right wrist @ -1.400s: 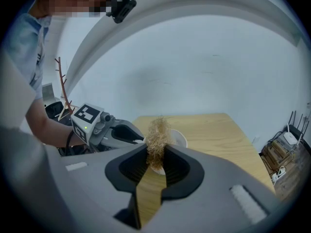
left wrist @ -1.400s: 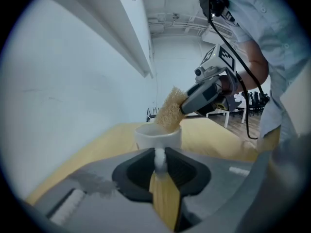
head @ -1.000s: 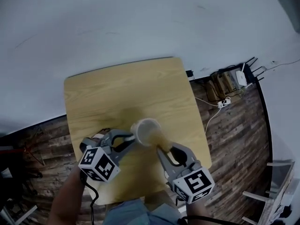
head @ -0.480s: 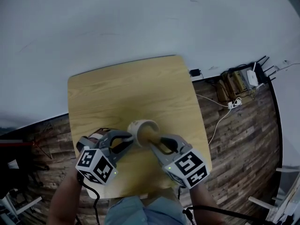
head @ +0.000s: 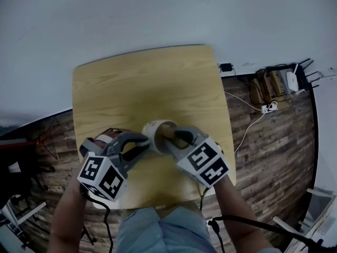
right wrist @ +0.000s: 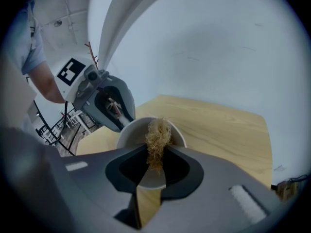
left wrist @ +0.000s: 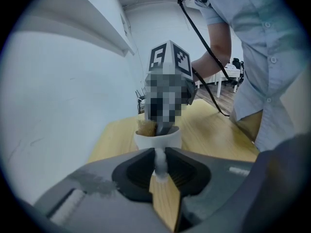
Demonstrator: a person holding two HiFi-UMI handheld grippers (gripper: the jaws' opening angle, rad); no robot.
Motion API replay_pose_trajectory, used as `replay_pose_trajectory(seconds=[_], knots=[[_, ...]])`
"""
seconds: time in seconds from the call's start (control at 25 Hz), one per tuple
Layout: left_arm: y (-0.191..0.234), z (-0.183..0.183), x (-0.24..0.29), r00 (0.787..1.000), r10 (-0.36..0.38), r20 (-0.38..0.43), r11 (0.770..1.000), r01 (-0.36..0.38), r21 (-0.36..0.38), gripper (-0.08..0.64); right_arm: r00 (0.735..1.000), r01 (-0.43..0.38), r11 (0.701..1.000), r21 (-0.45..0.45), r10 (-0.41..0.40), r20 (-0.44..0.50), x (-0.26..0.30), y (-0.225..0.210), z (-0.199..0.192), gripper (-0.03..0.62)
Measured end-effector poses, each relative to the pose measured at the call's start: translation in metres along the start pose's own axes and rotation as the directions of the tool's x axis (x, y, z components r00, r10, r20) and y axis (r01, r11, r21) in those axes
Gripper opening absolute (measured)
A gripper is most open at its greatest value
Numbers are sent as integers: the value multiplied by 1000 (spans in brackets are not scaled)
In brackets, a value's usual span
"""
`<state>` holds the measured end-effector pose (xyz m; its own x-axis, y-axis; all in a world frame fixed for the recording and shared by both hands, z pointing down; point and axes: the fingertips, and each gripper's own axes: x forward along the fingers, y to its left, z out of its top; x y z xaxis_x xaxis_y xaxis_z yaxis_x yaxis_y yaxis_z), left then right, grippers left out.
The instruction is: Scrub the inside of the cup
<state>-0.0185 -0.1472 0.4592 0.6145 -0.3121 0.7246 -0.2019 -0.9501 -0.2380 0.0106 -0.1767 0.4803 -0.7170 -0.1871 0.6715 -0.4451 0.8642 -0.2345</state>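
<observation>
**A:** Wooden tabletop (head: 131, 88), white wall (head: 158, 15); left gripper (left wrist: 160, 161) clamps the cup (left wrist: 158, 140) by its handle, right gripper (right wrist: 154, 155) pinches a scrubber (right wrist: 158, 132) just ahead, in the cup's mouth.

**B:** Scrubbing step, I'd say. Next: push deeper, twist.

White cup (head: 154, 130), straw-coloured scrubber (right wrist: 158, 136), pale wood-grain table (head: 142, 88), dark plank-patterned floor (head: 274, 141).

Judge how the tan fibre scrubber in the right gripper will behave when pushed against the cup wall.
The scrubber looks like a loose, frayed tangle of fibres, so it probably squashes and bends easily, and is likely very light. Pinched thin in the right gripper, it may slip out under hard rubbing against the cup.
</observation>
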Motion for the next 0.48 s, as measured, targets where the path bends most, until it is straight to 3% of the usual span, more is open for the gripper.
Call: replay_pose_trajectory(seconds=[0.48], knots=[[1,9,7,998,29,-49,999,-28,29,95,972,-57,998,6,57,-226,0,5,-29,71]])
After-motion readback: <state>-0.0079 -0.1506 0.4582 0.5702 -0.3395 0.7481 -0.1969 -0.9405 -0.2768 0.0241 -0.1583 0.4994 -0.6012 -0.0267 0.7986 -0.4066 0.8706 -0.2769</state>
